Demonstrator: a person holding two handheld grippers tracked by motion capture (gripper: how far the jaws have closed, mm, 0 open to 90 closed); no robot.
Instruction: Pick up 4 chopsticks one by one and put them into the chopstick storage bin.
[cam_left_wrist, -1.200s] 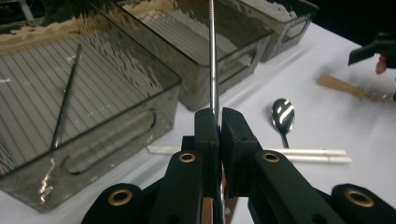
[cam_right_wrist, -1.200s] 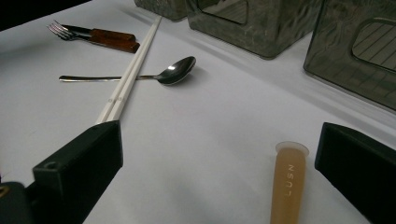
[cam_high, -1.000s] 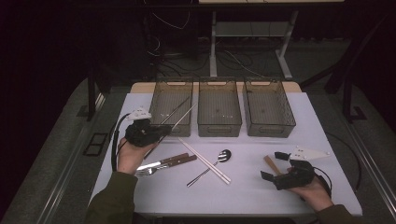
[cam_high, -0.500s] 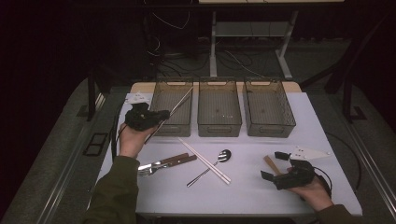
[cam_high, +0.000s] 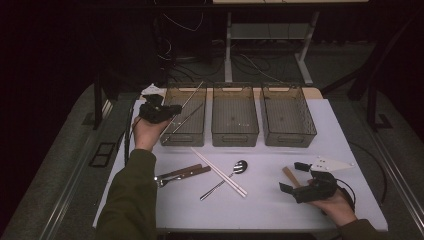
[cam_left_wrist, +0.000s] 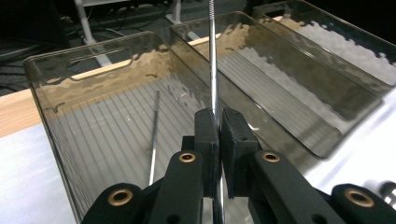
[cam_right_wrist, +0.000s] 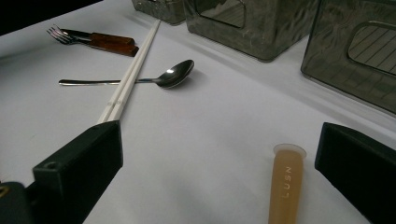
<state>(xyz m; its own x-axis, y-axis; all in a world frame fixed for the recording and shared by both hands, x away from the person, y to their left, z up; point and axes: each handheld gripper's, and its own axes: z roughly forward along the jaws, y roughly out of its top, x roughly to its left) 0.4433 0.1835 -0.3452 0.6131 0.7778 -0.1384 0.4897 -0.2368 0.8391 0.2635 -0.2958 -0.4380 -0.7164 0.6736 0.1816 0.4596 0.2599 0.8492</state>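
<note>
On the desk (cam_high: 260, 200), as we see it:
Left claw (cam_high: 172, 109): clamped on a metal chopstick (cam_left_wrist: 214, 70), which rises between the pads and slants over the left bin (cam_high: 165, 100).
Left bin: we see a second metal chopstick (cam_left_wrist: 153, 135) lying on its ribbed floor.
Middle bin (cam_high: 235, 137): just beside the left bin, same smoky plastic.
Right bin (cam_high: 289, 140): last of the row, at the far edge of the desk.
Right claw (cam_high: 295, 177): apart, resting low on the desk at the near right, nothing between its pads.
Amber stick (cam_right_wrist: 286, 186): flat on the desk between the right claw's open pads, touching neither; we read raised letters on it.
White chopsticks (cam_high: 219, 171): a pair lying together mid-desk, across the spoon's handle.
Spoon (cam_high: 240, 166): bowl up, just beside the white pair.
Fork (cam_high: 181, 174): brown handle, left of the spoon, near the left sleeve (cam_high: 131, 200).
</note>
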